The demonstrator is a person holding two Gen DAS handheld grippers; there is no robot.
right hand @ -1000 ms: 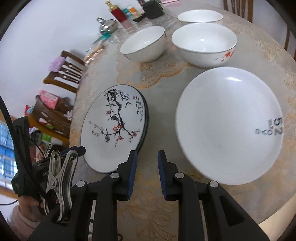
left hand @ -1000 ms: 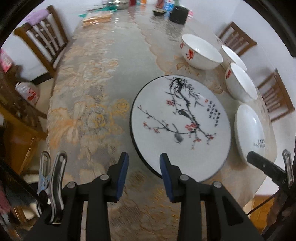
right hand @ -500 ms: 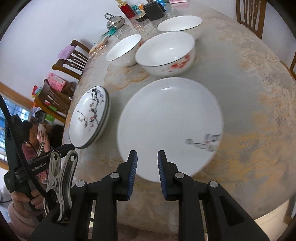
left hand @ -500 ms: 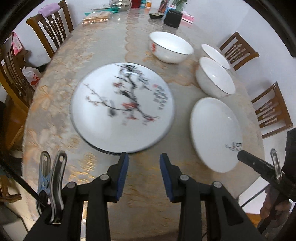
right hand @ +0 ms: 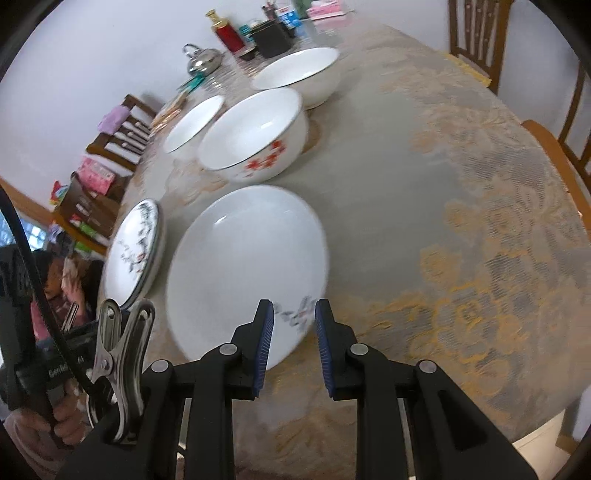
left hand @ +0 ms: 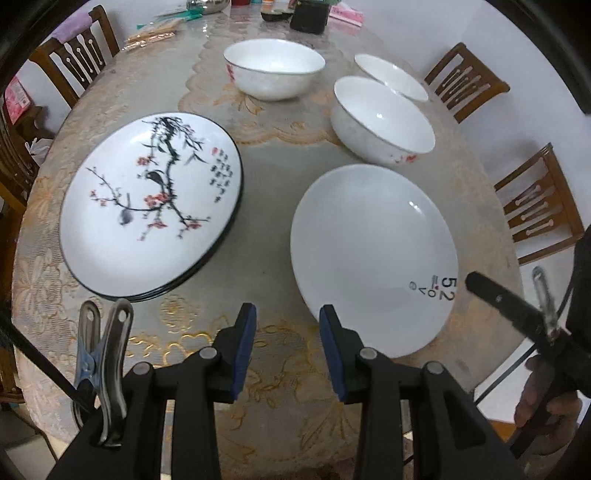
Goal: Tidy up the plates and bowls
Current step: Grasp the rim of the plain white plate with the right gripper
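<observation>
A stack of painted plates [left hand: 147, 203] with a black rim lies on the left of the table. Beside it on the right sits a plain white plate [left hand: 373, 258] with a small mark. Behind them are two white bowls [left hand: 273, 68] [left hand: 382, 120] and a third white dish [left hand: 391, 75]. My left gripper [left hand: 288, 321] hovers open over the cloth between the two plates' near edges, holding nothing. My right gripper [right hand: 294, 317] is open with a narrow gap, above the near rim of the white plate [right hand: 247, 266]. Farther back stands the red-flowered bowl [right hand: 255, 136].
The table [left hand: 266, 206] wears a floral lace cloth. A kettle [right hand: 203, 59], a red bottle [right hand: 227, 33] and a black box [right hand: 273, 37] crowd the far end. Wooden chairs [left hand: 539, 206] stand around. A hand [left hand: 546, 402] holds the right gripper at the table's edge.
Both grippers slid to the right along the table's near edge. The left went from in front of the painted plates to the gap between the plates. The right now sits over the white plate's marked rim.
</observation>
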